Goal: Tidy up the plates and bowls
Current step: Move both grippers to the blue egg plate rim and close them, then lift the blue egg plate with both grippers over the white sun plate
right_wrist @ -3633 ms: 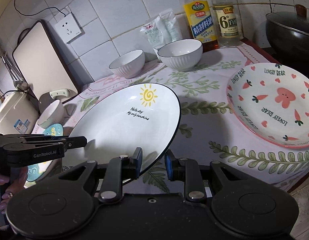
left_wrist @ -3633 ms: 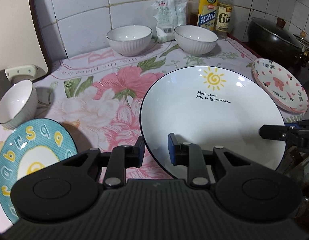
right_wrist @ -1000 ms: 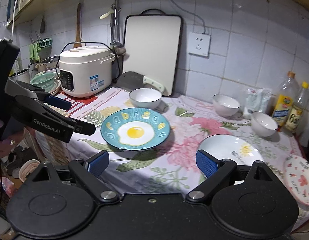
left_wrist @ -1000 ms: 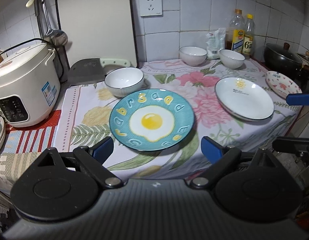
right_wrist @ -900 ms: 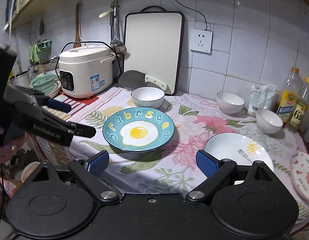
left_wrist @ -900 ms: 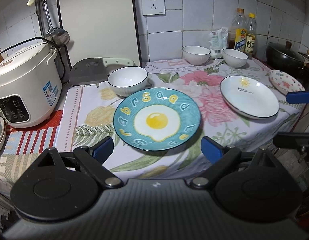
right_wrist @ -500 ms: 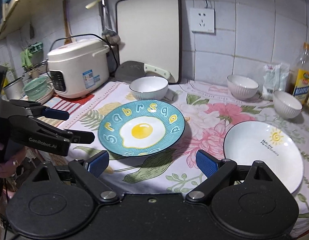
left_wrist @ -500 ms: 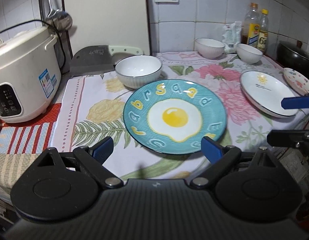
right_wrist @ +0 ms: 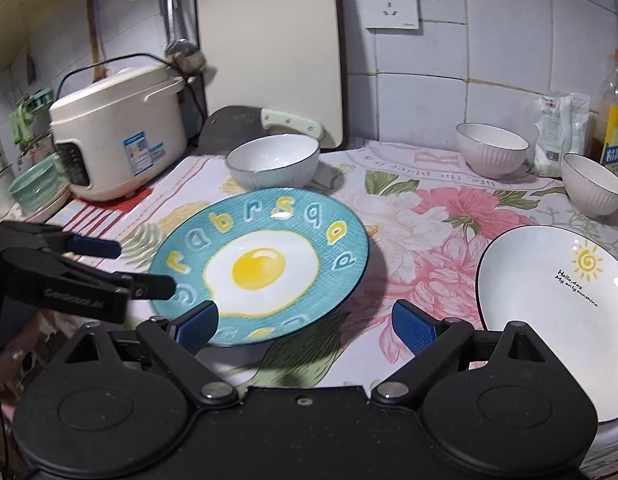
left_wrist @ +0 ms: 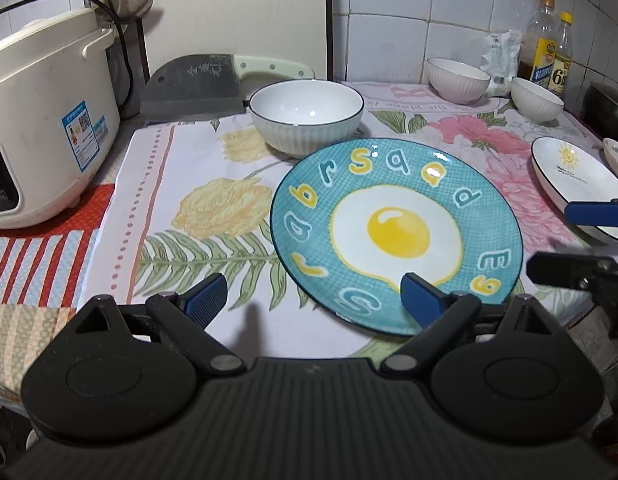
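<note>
Both grippers have dropped closer, jaws wide and empty, over the floral cloth below the tiled wall.

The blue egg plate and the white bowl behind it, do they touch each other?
Cannot tell. In both wrist views the blue egg plate rim overlaps the white bowl base; no gap shows.

Left hand-held gripper, jaws spread wide and empty, above the front edge of the cloth-covered surface. The teal egg plate lies near that edge, its rim under the gripper's right pad. A white bowl sits just behind it; the rice cooker stands at the left edge.
</note>
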A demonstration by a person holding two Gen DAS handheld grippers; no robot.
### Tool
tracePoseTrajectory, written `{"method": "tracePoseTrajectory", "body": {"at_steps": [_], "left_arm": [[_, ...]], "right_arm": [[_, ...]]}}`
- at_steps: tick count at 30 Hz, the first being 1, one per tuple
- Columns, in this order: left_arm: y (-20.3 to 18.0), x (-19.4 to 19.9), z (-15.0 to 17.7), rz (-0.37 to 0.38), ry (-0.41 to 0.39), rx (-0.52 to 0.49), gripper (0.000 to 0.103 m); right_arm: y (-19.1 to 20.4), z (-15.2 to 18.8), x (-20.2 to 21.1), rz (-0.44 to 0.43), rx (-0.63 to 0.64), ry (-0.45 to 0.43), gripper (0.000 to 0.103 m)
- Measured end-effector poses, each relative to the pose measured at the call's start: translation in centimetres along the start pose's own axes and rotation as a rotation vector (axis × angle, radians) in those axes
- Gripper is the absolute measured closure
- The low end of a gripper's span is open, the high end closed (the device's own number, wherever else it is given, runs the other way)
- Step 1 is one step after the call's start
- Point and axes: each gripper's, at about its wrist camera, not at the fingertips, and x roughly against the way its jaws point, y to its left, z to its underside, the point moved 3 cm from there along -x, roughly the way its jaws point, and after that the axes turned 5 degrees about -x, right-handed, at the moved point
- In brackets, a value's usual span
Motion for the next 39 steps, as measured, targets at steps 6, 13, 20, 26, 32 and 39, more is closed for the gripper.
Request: {"method": "tracePoseTrajectory", "body": {"at_steps": [6,13,20,26,32,39], "left_arm": [[0.5,-1.5,-0.3,-0.018,0.000,0.010,0.013],[1.7,-3.3,-0.6,-0.005,0.010,0.065,0.041],[3.5,-4.9,-0.7,0.060,0.024,0.193,0.060],[3.0,-5.3,-0.8,0.056,0.011,0.194,0.060],[1.9,-5.4,-0.5,0.042,-0.054,0.236,0.066],[1.6,-5.3,-0.6,-0.022,-0.061,0.247,0.068]], "right_arm": [[-0.8,0.3,-2.2,-0.002,-0.032,-0.021,0.007],[-1.0,0.3,-4.0,0.005,-0.019,-0.058,0.008],[-1.2,0.4,-5.4,0.025,-0.027,-0.075,0.027],[-1.5,0.8,-6.1,-0.010,-0.066,-0.047,0.062],[-1.6,0.9,-6.3,-0.016,-0.117,-0.053,0.062],[-1.8,0.8,-6.3,-0.002,-0.135,-0.065,0.071]]}}
